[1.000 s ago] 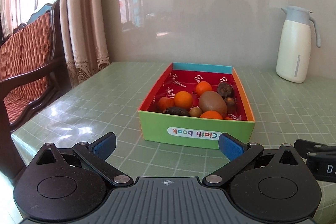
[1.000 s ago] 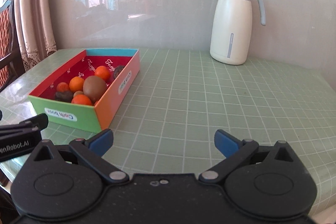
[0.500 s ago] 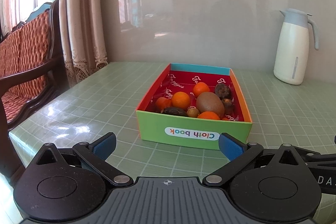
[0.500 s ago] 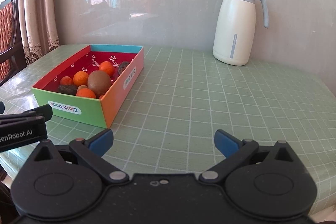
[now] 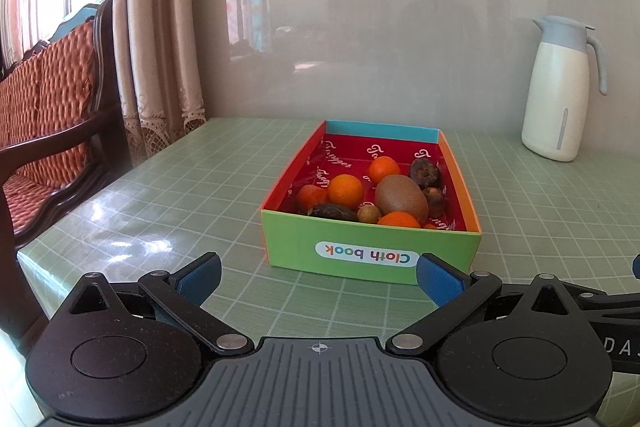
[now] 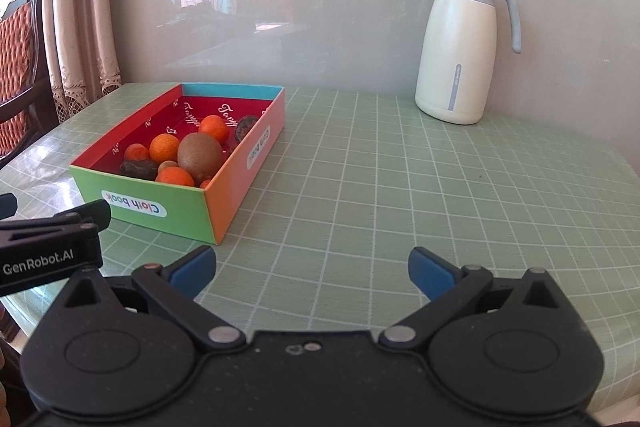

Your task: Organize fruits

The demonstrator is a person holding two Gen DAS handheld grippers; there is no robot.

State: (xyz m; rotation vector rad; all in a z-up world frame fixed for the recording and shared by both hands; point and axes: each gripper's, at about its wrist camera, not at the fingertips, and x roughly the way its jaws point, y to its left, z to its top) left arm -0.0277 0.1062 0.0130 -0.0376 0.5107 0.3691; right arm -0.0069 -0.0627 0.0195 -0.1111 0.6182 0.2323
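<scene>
A colourful cardboard box (image 5: 372,255) with a "Cloth book" label stands on the green checked table (image 5: 200,187); it also shows in the right wrist view (image 6: 224,199). In it lie a brown kiwi (image 5: 400,197), several oranges (image 5: 346,190) and small dark fruits (image 5: 425,173). My left gripper (image 5: 318,279) is open and empty, just in front of the box. My right gripper (image 6: 312,267) is open and empty, to the right of the box over bare table. The left gripper's side shows at the right view's left edge (image 6: 48,247).
A white thermos jug (image 6: 460,47) with a grey lid stands at the back right by the wall. A wooden chair (image 5: 48,115) with an orange cushion and a curtain (image 5: 156,39) are left of the table. The table's edge runs near left.
Both grippers have drawn back a little from the box and shifted slightly; the box looks a bit farther. Both stay open and empty. The fruits have not moved.
</scene>
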